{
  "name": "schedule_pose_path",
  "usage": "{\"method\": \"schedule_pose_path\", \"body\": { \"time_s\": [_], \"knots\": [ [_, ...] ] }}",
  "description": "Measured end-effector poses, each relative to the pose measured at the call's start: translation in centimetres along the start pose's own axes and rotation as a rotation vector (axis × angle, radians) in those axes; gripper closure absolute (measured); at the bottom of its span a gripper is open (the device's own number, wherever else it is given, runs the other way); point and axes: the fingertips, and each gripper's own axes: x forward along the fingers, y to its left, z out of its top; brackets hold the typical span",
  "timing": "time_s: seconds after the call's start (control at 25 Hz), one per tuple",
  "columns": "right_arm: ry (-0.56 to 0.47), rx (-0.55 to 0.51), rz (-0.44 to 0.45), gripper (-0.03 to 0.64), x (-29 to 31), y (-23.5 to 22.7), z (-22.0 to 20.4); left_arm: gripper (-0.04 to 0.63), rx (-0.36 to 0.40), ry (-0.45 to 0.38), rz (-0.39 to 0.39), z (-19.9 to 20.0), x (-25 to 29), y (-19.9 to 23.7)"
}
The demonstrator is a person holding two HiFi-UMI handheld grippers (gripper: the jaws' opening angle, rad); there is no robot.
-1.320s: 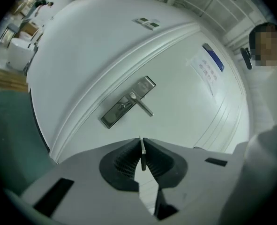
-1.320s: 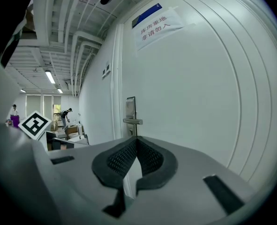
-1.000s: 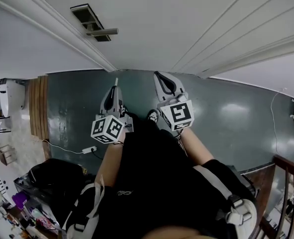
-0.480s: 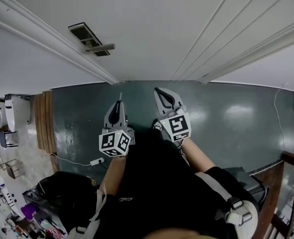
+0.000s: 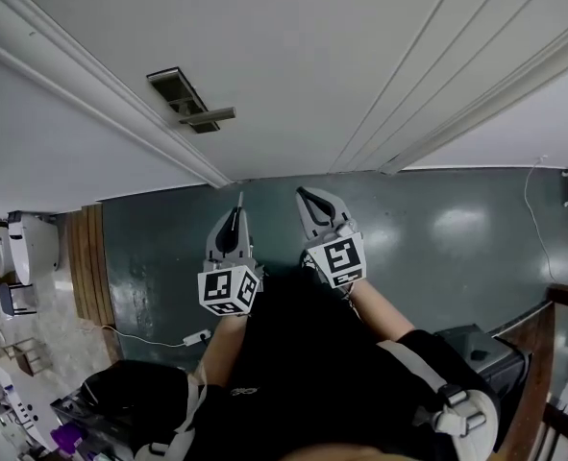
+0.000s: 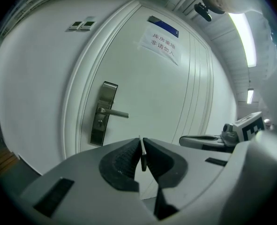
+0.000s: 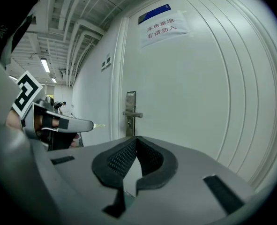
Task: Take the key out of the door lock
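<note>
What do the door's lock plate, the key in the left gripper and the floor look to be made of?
Lock plate: brushed metal, probably steel; grey with a dull sheen. Key: likely metal; a thin pale blade seen edge-on, pinched in the left gripper. Floor: dark green with a glossy, perhaps painted coating; it shows bright light reflections.

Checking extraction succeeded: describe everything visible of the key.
The key is a thin flat metal strip seen edge-on, pale at the tip and darker lower down. It lies along the jaws, pinched between the ribbed pads of the left gripper, its tip poking just past them. Only those pads touch it. It is out of the lock plate, held in air well short of the white door. Teeth and head are hidden.
</note>
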Motion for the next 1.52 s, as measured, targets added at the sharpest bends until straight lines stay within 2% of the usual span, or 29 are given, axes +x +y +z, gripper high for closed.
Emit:
{"method": "schedule_pose_path", "body": {
  "time_s": [0.24, 0.4, 0.6, 0.88, 1.16, 1.52],
  "knots": [
    [-0.037, -0.056, -0.026, 0.609, 1.3, 1.3, 3.0, 0.559, 0.027, -0.039, -0.02, 2.8, -0.1, 1.6],
    [-0.104, -0.052, -0.038, 0.609, 1.9, 1.4, 6.4, 0.56, 0.097, -0.094, -0.026, 6.0, -0.2, 2.0],
    [-0.161, -0.071, -0.061, 0.609, 2.1, 1.4, 10.6, 0.56, 0.143, -0.17, -0.049, 10.3, -0.4, 1.4],
    [-0.235, -0.101, -0.069, 0.609, 1.7, 1.6, 15.4, 0.56, 0.139, -0.226, -0.042, 14.5, -1.0, 0.9],
    [-0.264, -0.12, -0.058, 0.609, 1.3, 2.2, 17.1, 0.56, 0.204, -0.267, 0.005, 17.3, -2.6, 1.1],
    [-0.271, -0.14, -0.062, 0.609, 0.9, 2.5, 17.5, 0.56, 0.221, -0.27, 0.024, 17.6, -3.3, 1.1]
  ]
}}
